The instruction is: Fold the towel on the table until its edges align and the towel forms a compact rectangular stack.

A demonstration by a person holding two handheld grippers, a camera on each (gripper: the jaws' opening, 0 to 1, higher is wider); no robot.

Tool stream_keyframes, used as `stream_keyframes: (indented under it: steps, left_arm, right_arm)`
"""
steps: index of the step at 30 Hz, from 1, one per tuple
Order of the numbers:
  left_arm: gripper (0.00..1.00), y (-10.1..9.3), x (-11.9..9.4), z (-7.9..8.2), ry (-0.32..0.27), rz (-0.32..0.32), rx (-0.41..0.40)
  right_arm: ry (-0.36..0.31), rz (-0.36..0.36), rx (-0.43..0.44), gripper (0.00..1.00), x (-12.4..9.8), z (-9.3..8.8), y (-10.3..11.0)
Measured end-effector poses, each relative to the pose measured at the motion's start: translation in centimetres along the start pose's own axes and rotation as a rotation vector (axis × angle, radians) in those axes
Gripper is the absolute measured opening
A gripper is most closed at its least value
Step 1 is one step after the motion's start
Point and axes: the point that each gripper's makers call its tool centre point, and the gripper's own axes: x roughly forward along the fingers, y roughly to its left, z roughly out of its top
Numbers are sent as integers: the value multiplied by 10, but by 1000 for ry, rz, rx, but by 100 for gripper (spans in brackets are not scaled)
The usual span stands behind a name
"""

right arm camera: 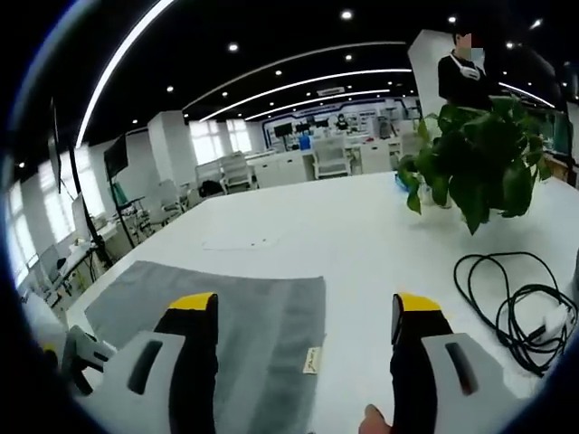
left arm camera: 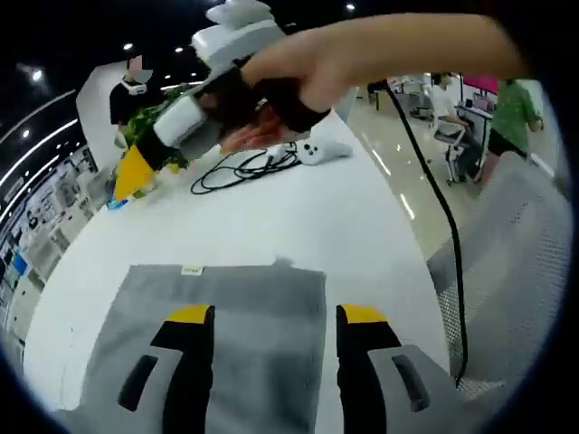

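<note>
My left gripper [left arm camera: 276,315] hangs over the grey towel [left arm camera: 237,327], its 2 yellow-tipped jaws spread wide with nothing between them. The towel lies flat on the white worktop [left arm camera: 298,212], a small label [left arm camera: 192,269] at its far edge. Beyond it my right gripper [left arm camera: 136,172] comes into the left gripper view, carried in my hand [left arm camera: 298,86]. In the right gripper view, my right gripper [right arm camera: 306,312] is released too, jaws apart, the left jaw over the towel [right arm camera: 226,312] and the right over bare worktop. A potted plant [right arm camera: 479,167] stands near a coiled black cable [right arm camera: 511,303].
</note>
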Motion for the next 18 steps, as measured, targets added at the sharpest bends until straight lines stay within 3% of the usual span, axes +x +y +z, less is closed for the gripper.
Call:
stream_keyframes:
  steps: [4,8,14,18]
  left_arm:
    - [52,-2,9,8,-41,-13,-51]
    - [50,-1,19,11,-41,1,-75]
    - [35,-12,34,18,-71,-41,-113]
    - [32,-21,43,13,-54,-75,-140]
  right_arm:
    - [24,17,-8,79,12,-5,-2]
    - [31,29,1,78,25,-5,-1]
    - [67,69,-21,76,43,-15,3]
    - [117,122,-47,75,57,-30,8]
